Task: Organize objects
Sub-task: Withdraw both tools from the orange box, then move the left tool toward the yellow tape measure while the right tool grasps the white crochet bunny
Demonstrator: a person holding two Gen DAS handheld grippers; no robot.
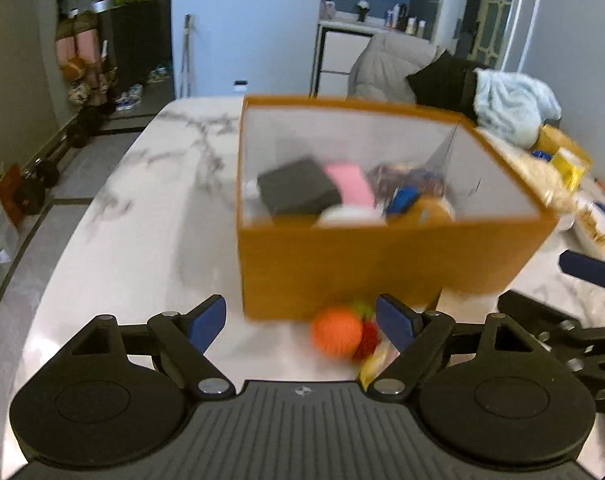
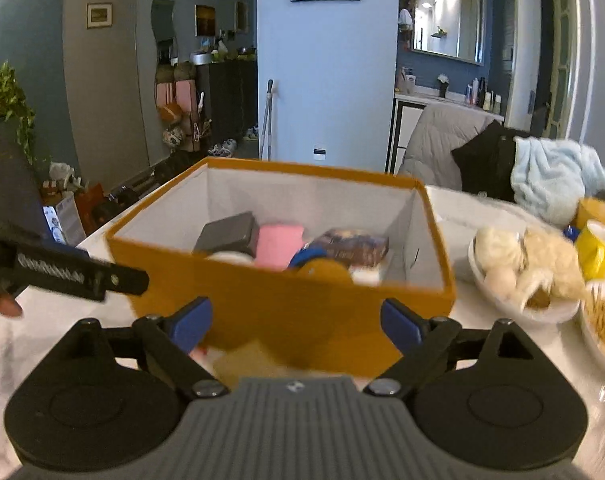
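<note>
Both tools wide and holding nothing: the left tool (image 1: 300,322) hangs over the marble worktop (image 1: 134,216), the right tool (image 2: 296,326) faces the orange box (image 2: 286,300) head-on. That box sits mid-worktop, already carrying a black block (image 2: 228,234) and a pink item (image 2: 278,244). An orange ball (image 1: 336,332) lies loose against its near wall, seemingly the next candidate for boxing.

The right tool (image 2: 296,322), jaws spread and empty, faces the orange box (image 2: 286,300).
</note>
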